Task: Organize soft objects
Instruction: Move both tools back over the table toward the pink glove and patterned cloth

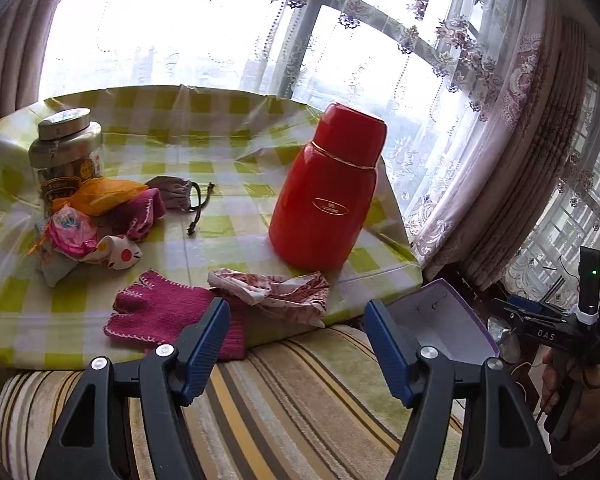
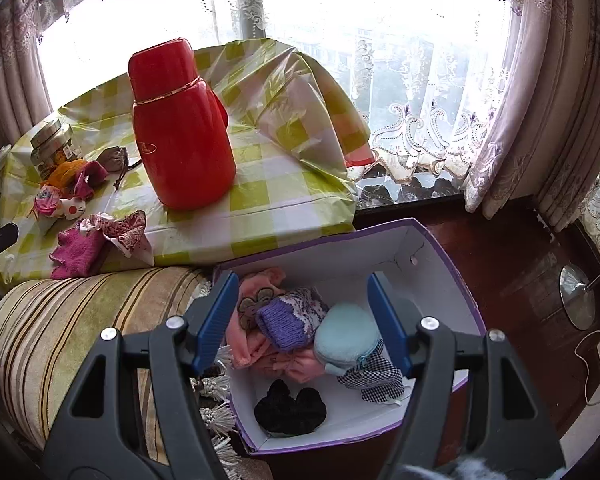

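Both claws stand open and empty, one over the box, one near the tabletop edge.

Only the right view looks into the box (image 2: 432, 264): a purple knit (image 2: 284, 322), a pale blue pouch (image 2: 346, 338), pink cloth (image 2: 252, 344), checked cloth (image 2: 374, 380) and a black scrunchie (image 2: 290, 404) lie under the right claw (image 2: 302, 322). The left view shows only the box rim, and the left claw (image 1: 296, 350) over the striped cushion (image 1: 292, 400), just before a pink glove (image 1: 160, 312) and patterned cloth (image 1: 276, 290). A red flask (image 1: 324, 196) stands behind them; more soft things (image 1: 96, 220) are piled by a jar (image 1: 66, 148).
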A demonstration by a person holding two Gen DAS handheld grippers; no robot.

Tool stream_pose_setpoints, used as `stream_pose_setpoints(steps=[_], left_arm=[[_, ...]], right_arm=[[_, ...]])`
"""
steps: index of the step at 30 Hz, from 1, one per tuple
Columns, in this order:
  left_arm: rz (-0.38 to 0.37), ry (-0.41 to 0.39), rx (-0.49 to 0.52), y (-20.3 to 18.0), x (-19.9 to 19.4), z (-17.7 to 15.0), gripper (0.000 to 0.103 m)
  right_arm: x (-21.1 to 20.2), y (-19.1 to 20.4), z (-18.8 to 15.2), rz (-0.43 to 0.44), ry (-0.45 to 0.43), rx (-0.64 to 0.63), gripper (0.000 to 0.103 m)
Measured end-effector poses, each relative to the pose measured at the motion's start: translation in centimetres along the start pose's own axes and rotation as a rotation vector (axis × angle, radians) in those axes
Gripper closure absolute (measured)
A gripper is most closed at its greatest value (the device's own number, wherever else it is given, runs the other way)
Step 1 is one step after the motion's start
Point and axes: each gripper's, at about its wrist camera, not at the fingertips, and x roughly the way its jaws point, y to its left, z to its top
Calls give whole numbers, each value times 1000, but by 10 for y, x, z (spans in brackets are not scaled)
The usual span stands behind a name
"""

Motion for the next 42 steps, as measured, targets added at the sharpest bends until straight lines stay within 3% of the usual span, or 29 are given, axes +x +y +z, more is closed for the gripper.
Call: stream_pose_setpoints(steps=[8, 16, 22, 29, 42], left_arm=[[128, -2, -172, 77, -15, -14, 33], [150, 68, -268, 108, -3, -22, 33], [141, 159, -246, 108, 18, -23, 33], [151, 341, -151, 95, 59, -25, 31], [141, 488, 18, 84, 130, -10, 24]], right_arm=[[10, 42, 5, 55, 26, -88, 33], [29, 102, 7, 144, 74, -210, 33], [50, 143, 15, 200, 103, -283, 29], [79, 181, 20, 217, 144, -391, 27], [118, 214, 24, 217, 205, -480, 25]])
